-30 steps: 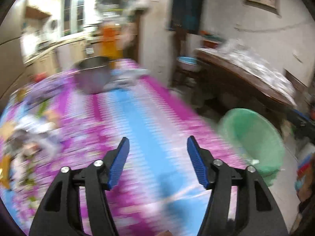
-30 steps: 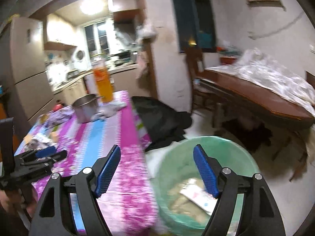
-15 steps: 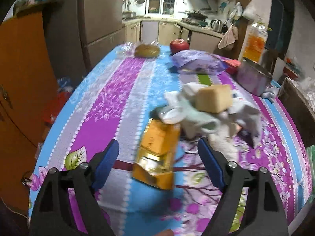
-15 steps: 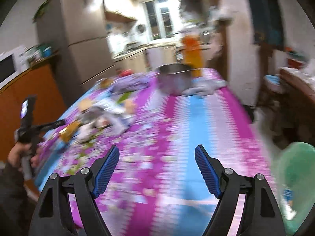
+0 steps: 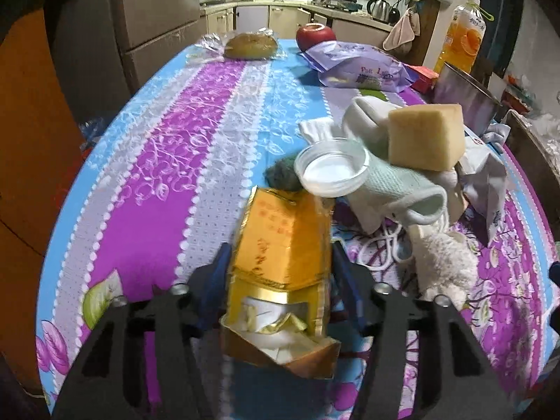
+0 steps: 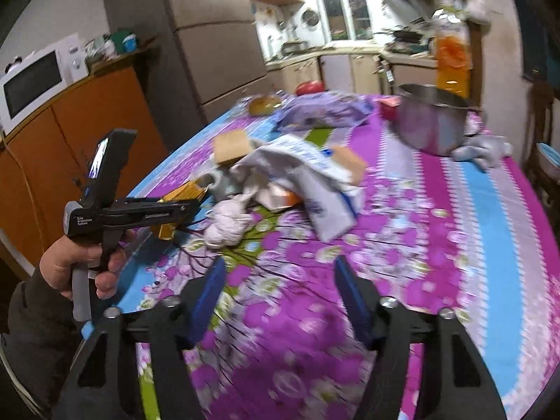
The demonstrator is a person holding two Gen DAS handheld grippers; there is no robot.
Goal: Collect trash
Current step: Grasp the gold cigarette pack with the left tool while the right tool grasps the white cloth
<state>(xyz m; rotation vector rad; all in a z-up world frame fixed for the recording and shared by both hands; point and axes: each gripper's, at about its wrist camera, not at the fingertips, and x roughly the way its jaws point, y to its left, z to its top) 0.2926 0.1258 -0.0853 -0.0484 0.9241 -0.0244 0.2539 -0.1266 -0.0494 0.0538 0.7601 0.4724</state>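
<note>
Left wrist view: left gripper (image 5: 280,273) fingers either side of gold box (image 5: 283,245) at lower centre, touching or nearly; cannot tell if clamped. Box torn open at near end, paper inside. Best squeeze firm on the sides, lift straight so the lid (image 5: 331,168) and sock (image 5: 395,189) leaning at its far end don't drag. Sponge (image 5: 425,136) right of centre, apple (image 5: 315,33) at top. Floral tablecloth (image 5: 157,161), kitchen behind

Right wrist view: right gripper (image 6: 276,292) at bottom centre, fingers wide apart, empty, over tablecloth. Trash pile mid-frame, pot (image 6: 430,126) upper right, microwave (image 6: 35,84) upper left. Blurry
</note>
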